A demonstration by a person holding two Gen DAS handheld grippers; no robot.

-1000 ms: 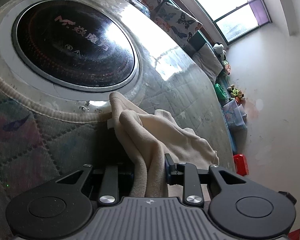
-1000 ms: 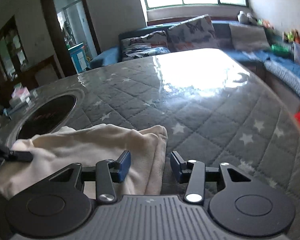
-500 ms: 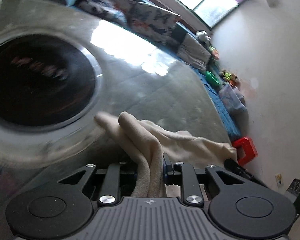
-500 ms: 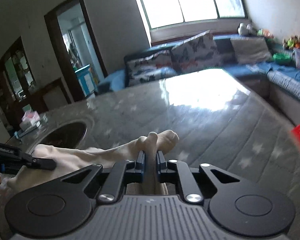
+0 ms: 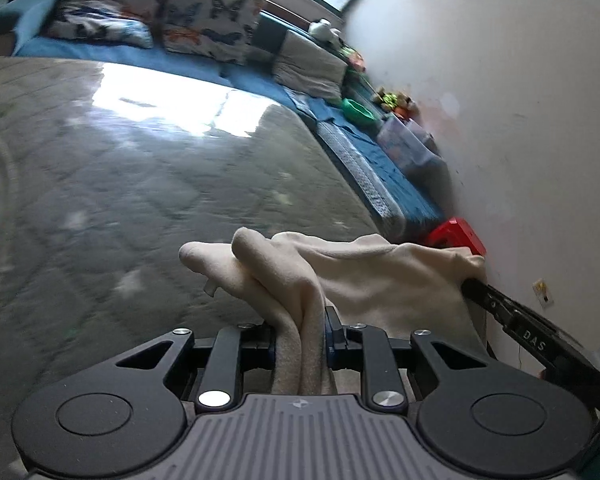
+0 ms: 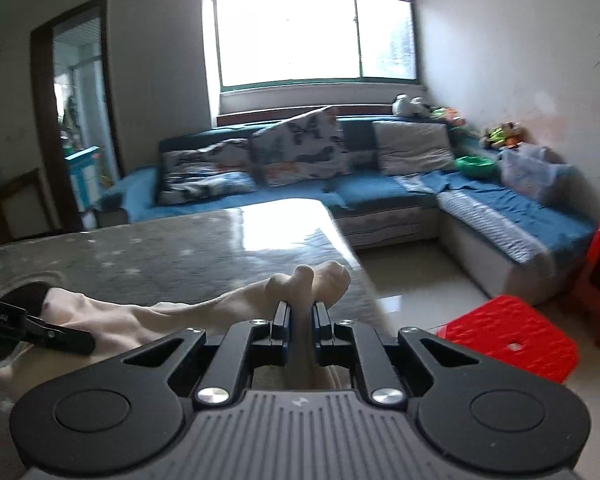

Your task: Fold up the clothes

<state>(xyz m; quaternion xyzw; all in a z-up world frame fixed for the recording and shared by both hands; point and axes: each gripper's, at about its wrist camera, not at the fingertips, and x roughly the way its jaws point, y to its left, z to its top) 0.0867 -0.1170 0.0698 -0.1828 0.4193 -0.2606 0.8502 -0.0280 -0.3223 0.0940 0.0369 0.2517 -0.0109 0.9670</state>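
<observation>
The right tool (image 6: 300,320), open before, now pinches the cream garment (image 6: 204,314).

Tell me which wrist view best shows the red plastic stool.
The right wrist view: the red plastic stool shows its whole perforated top, unobstructed, on the floor. The left wrist view shows only a corner of it behind the cream garment.
</observation>
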